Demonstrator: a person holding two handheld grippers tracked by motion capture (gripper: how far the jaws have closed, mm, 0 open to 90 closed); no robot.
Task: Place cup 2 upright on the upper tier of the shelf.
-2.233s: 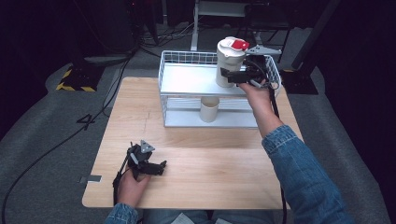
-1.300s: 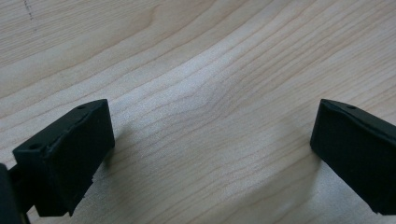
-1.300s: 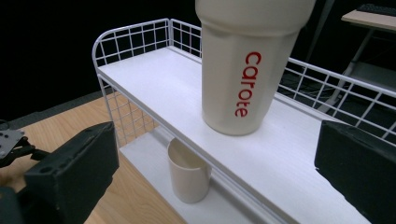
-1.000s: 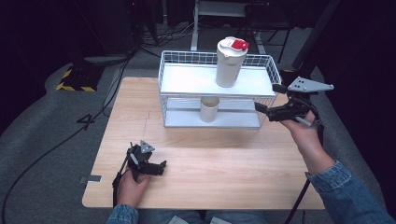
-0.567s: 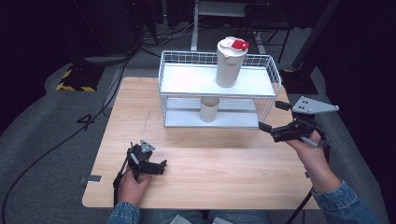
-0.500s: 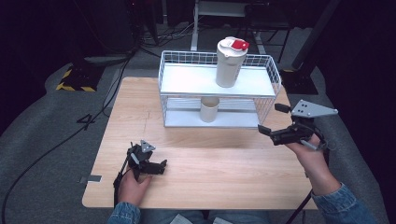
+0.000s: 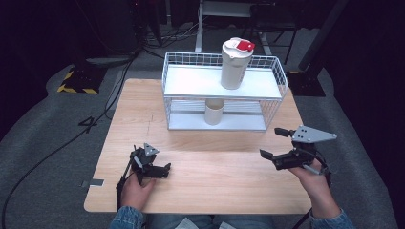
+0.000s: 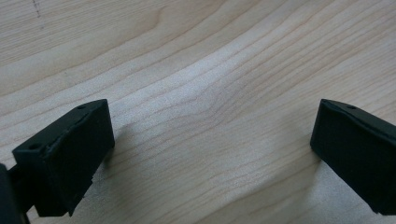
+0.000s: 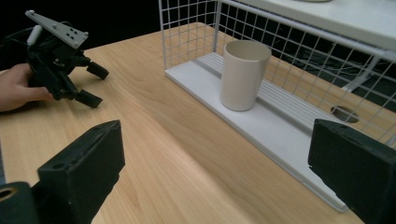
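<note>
A white bottle with a red lid [image 7: 235, 64] stands on the top shelf of a white wire rack [image 7: 166, 76]. On the rack's lower shelf stands a beige cup [image 7: 214, 111], also in the right gripper view [image 9: 244, 74]. My right gripper [image 7: 272, 142] is open and empty above the table's right front, pointing left toward the rack's [image 9: 187, 28] lower shelf. My left gripper [image 7: 160, 164] rests at the front left, open, with bare wood between its jaws [image 8: 210, 144]. From the right gripper view the left gripper [image 9: 97, 85] sits far left in a hand.
The wooden table [image 7: 215, 186] has bare wood between the two grippers and in front of the rack. Dark floor with cables and a yellow-black striped block [image 7: 76, 81] lies around the table.
My right gripper has let go of the bottle on the top shelf and drawn back and down to the table's right front. The left gripper has stayed put.
</note>
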